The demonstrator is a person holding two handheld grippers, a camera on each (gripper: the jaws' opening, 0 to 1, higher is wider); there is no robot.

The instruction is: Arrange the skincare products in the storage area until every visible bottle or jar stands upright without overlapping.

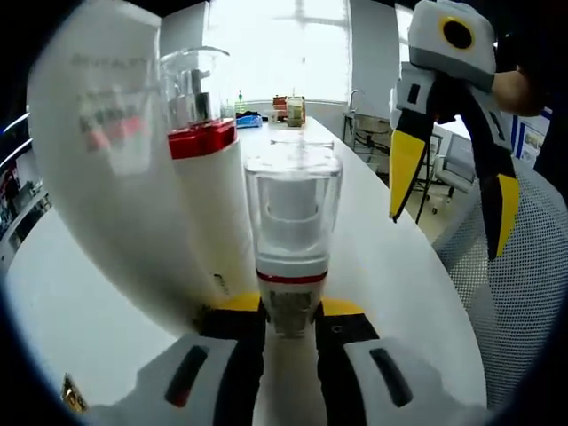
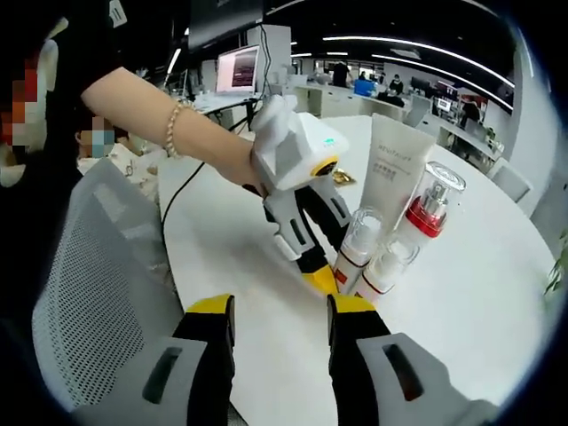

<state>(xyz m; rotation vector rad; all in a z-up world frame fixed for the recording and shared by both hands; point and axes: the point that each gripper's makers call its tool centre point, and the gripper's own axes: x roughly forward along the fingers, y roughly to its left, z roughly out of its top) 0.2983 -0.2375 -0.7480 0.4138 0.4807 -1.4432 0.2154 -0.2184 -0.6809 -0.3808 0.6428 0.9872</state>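
Left gripper (image 1: pixel 291 312) clamps a clear-capped white pump bottle (image 1: pixel 292 231) upright on the white table (image 1: pixel 390 257), beside a tall white tube (image 2: pixel 392 169); right gripper (image 2: pixel 280 315) hangs released. Next, judging by this: let go cleanly.

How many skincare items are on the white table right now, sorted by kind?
Tubes: 1, the tall white tube.
Pump bottles with a red collar: 1, the red-collared bottle.
Small clear-capped bottles: 2, the one held by the left tool and its neighbour.
Total: 4.
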